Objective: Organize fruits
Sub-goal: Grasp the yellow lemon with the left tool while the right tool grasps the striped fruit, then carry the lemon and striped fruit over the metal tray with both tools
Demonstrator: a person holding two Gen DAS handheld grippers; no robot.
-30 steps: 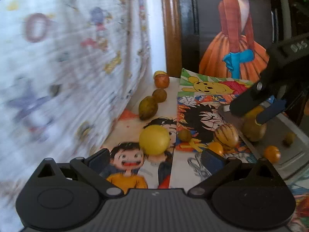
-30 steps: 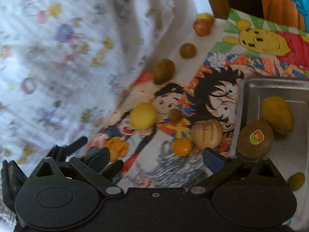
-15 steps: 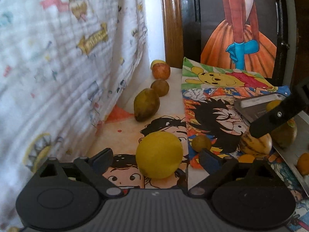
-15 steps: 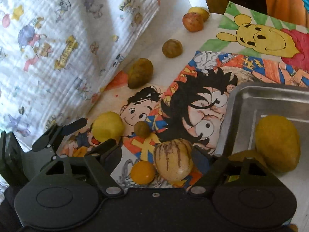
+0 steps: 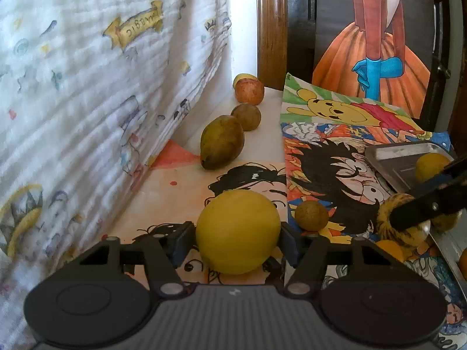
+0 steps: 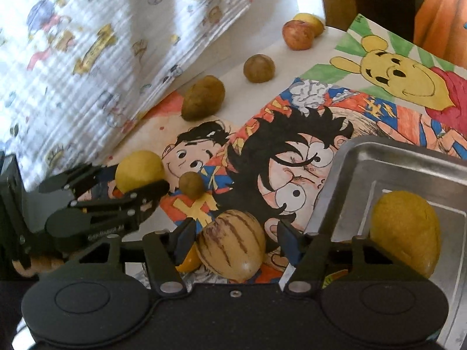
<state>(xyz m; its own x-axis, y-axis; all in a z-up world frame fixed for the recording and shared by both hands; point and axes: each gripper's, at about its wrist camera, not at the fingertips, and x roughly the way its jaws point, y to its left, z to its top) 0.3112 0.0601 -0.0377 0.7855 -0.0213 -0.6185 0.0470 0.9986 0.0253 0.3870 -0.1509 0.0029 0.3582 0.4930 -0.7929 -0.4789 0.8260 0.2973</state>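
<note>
Beside the steel tray, holding few fruits, left claw pinches a yellow fruit; right claw, spread, straddles a striped melon. Five more lie loose.

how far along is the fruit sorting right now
Early on. Done: one yellow fruit already lies in the metal tray. In hand: the left gripper brackets the round yellow fruit and the right gripper brackets the striped fruit, both fruits on the table. Left: the pear, two brown fruits, the apple and the orange fruit.
</note>
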